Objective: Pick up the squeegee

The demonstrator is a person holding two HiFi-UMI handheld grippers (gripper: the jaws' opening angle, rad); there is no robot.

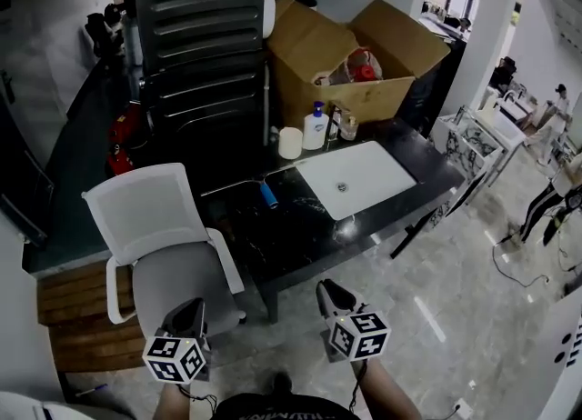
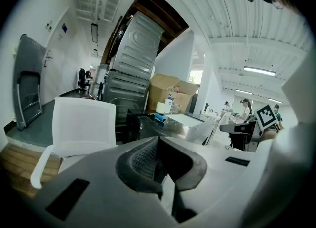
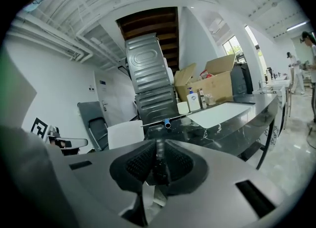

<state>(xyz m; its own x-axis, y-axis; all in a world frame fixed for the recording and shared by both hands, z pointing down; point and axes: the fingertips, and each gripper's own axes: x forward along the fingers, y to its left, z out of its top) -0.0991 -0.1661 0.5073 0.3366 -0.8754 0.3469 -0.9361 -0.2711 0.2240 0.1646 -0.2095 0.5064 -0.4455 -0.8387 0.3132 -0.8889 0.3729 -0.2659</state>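
Ahead, blue-handled squeegee (image 1: 269, 195), black marble table (image 1: 291, 238), rectangular white sink (image 1: 382, 173)

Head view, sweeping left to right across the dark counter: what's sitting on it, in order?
squeegee → white roll → pump bottle → glass jar. The white inset panel runs in front of several of these, so it has no clear place in the order.
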